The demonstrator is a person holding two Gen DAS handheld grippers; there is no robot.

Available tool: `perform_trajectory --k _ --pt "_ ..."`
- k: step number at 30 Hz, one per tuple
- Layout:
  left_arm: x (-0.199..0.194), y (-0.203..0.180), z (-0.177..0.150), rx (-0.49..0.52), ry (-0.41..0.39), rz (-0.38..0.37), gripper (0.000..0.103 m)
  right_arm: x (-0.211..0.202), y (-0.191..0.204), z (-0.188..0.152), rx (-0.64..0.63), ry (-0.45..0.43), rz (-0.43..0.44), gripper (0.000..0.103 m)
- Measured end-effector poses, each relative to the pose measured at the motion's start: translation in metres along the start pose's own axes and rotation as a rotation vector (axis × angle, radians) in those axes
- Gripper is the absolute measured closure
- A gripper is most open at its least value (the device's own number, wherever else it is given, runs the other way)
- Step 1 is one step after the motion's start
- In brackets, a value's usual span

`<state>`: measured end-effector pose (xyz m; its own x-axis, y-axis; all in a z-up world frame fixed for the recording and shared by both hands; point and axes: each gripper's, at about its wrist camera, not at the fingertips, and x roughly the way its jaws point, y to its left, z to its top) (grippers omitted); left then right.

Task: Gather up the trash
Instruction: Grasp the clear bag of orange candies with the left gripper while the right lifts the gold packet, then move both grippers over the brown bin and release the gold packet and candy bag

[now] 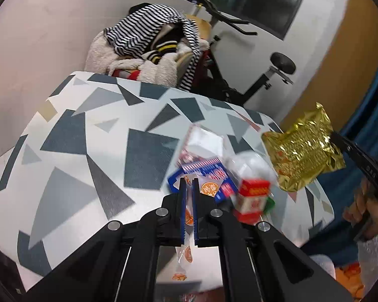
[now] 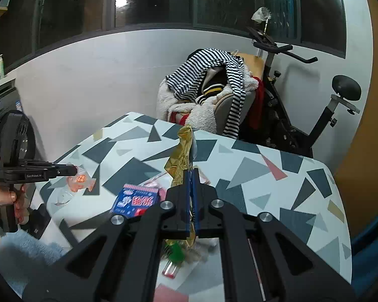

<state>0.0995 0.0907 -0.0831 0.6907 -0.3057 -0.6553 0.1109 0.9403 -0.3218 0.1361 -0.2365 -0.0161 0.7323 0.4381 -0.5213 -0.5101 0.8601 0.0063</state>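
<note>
Now left gripper (image 1: 188, 185) jaws pinch clear wrapper (image 1: 188, 216) (orange print); right gripper (image 2: 192, 176) clamps gold bag (image 2: 180, 156).

A: Background, quick. Table (image 2: 264, 176) has a geometric cloth, grey, white and dark triangles.

B: Behind its far edge?

A: Chair (image 2: 229, 103) heaped with clothes: striped top (image 2: 209, 68) over a fleecy cream garment (image 2: 201, 115), something red underneath.

B: Right of that?

A: Exercise bike (image 2: 302, 115), black saddle, handlebars up by the dark window (image 2: 151, 0). White wall (image 2: 100, 75) below the glass.

B: Left edge?

A: Pump bottle (image 2: 1, 65) on a ledge. Washing machine (image 2: 10, 130), partly hidden.
</note>
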Motion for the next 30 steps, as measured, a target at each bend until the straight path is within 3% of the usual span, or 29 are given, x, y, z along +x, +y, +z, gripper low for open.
perform_trajectory --k 13,30 --pt "-0.033 -0.038 -0.056 0.089 0.033 -0.049 0.098 -0.054 0.023 -0.043 -0.035 0.052 0.074 0.097" --pt "-0.047 -0.05 -0.116 0.078 0.093 -0.076 0.098 -0.06 0.068 -0.127 -0.086 0.267 0.245 0.097"
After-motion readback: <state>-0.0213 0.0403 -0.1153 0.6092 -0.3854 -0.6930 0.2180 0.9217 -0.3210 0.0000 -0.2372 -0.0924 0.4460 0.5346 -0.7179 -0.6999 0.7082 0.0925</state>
